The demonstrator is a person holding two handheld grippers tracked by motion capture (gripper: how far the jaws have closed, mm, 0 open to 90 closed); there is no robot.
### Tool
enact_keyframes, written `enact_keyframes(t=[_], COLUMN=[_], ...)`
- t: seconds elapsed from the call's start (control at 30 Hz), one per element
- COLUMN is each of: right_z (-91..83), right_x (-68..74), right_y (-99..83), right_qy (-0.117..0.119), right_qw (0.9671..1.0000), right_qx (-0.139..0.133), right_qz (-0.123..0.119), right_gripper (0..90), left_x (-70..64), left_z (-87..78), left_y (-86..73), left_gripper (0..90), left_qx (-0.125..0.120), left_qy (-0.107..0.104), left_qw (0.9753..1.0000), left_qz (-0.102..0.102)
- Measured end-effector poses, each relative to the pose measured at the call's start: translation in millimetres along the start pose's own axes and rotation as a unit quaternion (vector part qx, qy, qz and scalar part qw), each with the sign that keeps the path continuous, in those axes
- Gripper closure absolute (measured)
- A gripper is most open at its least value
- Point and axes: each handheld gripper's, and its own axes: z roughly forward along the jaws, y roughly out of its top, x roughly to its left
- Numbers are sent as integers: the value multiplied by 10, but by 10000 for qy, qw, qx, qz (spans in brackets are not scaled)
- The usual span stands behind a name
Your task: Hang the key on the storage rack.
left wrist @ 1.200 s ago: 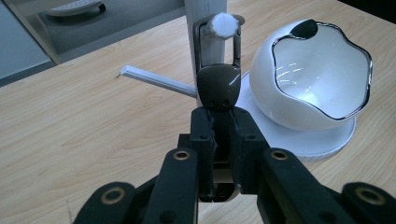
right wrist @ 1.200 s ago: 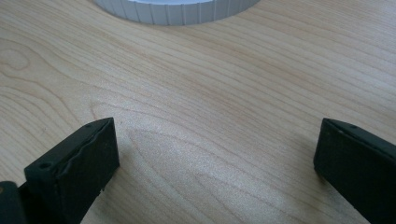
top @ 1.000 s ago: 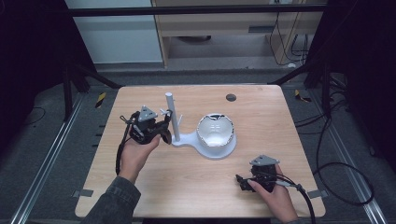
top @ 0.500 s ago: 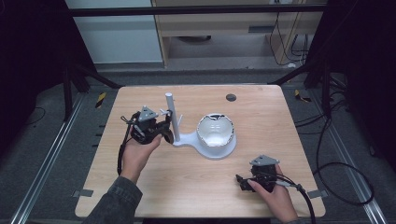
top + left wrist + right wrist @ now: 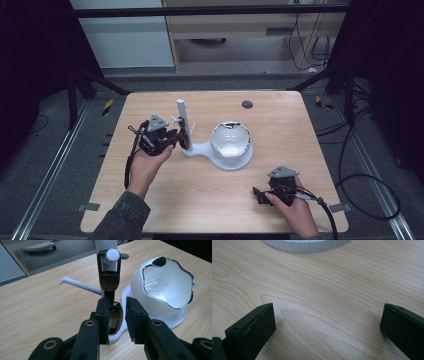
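A white stand with an upright post (image 5: 181, 112) and a flat base (image 5: 200, 149) sits mid-table. On that base rests a white bowl (image 5: 230, 140) with a wavy chrome rim (image 5: 165, 287). A glossy black spoon (image 5: 110, 282) hangs by its slotted handle from a white peg (image 5: 111, 255) on the post. My left gripper (image 5: 181, 137) is right against the stand. Its jaws (image 5: 118, 312) are a narrow gap apart around the spoon's bowl, with a sliver of space on one side. Low over bare wood at the front right, my right gripper (image 5: 257, 194) is wide open and holds nothing (image 5: 328, 320).
A second thin white peg (image 5: 77, 284) sticks out sideways from the post. A small dark disc (image 5: 247, 104) lies near the table's far edge. The ribbed rim of the stand's base (image 5: 307, 246) is just ahead of the right gripper. Cables trail off the table's right side.
The left gripper has edged slightly toward the stand. The right gripper has not moved.
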Motion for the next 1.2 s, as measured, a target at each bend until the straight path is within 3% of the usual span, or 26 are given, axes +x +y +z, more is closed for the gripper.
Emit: enact_keyframes(t=[0.4,0.47,0.6,0.73,0.83,1.03,1.2], right_z=[0,0,0,0,0,-1,-1], right_x=[1,1,0,1,1,1,1], right_y=[0,0,0,0,-1,-1,-1], right_qy=[0,1,-2,1,-2,0,-3], right_qw=[10000,10000,10000,10000,10000,10000,10000], right_qx=[-1,-1,-1,-1,-2,0,-1], right_qz=[1,4,-4,3,-2,-2,-3], right_gripper=[4,4,4,4,4,4,4], left_x=[15,22,11,-5,-5,-49,-95], left_z=[-170,-165,-157,-140,-138,-105,-85], left_y=[-71,-95,-152,-217,-268,-399,-472], left_gripper=[559,509,381,201,127,71,68], left_qx=[40,91,111,227,265,352,283], left_qy=[80,-58,-45,-71,-121,-344,-465], left_qw=[9997,9996,9991,9989,9991,9983,9981], left_qz=[211,242,418,397,294,318,284])
